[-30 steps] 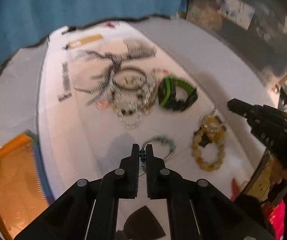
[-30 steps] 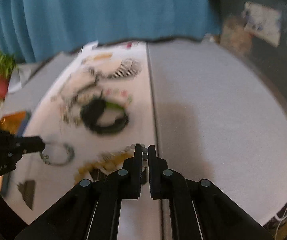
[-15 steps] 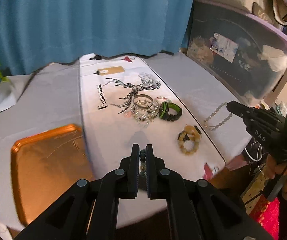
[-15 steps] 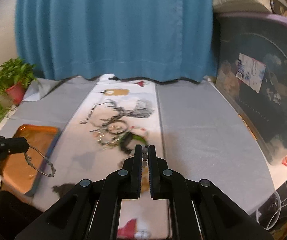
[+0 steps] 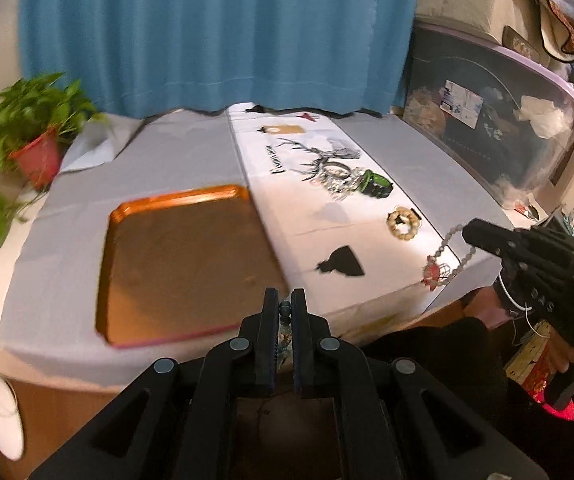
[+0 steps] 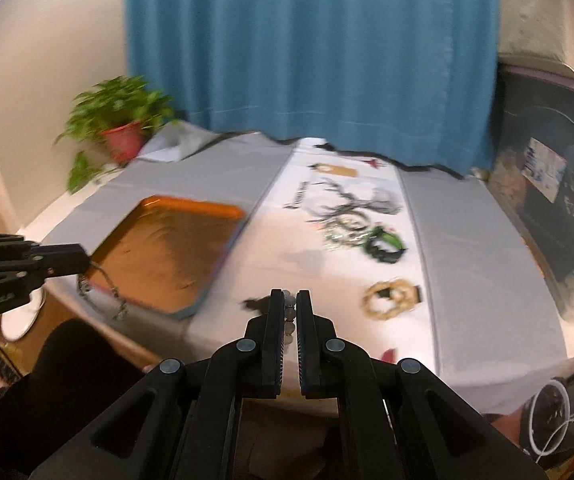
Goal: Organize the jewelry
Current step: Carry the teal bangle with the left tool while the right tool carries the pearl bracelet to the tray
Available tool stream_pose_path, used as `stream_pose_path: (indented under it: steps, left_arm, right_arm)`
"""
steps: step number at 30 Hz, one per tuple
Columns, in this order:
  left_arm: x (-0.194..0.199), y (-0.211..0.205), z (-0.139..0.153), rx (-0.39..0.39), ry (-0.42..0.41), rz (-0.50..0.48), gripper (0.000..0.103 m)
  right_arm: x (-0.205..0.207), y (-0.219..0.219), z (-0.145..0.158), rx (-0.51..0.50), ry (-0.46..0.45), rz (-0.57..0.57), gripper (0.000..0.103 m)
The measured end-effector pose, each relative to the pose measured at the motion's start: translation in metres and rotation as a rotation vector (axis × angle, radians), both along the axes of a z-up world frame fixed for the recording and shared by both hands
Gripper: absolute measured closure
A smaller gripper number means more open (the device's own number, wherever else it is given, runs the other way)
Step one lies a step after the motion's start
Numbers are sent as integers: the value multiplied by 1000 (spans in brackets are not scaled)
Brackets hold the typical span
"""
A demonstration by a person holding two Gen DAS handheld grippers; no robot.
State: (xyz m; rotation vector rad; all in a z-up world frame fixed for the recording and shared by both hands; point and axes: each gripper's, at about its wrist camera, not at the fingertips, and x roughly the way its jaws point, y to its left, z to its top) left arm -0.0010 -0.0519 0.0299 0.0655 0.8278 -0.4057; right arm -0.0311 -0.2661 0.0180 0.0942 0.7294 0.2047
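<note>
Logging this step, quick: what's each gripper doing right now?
Left gripper: shut on a dark bead bracelet.
Right gripper: shut on a pale bead bracelet.

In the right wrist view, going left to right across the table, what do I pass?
Potted plant → orange tray → pile of bracelets → green-and-black watch → yellow bead bracelet.
</note>
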Motion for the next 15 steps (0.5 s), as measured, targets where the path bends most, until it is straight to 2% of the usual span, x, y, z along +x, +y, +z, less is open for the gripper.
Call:
stream_pose_path:
  steps: [8, 15]
  left_arm:
    - [-30, 30, -7, -17, -10, 38, 99]
    - [-34, 43, -10, -31, -12, 47, 99]
  right_arm:
    - [-35, 47, 4, -10, 12, 94, 97]
    - [-39, 69, 5, -29, 27, 130, 97]
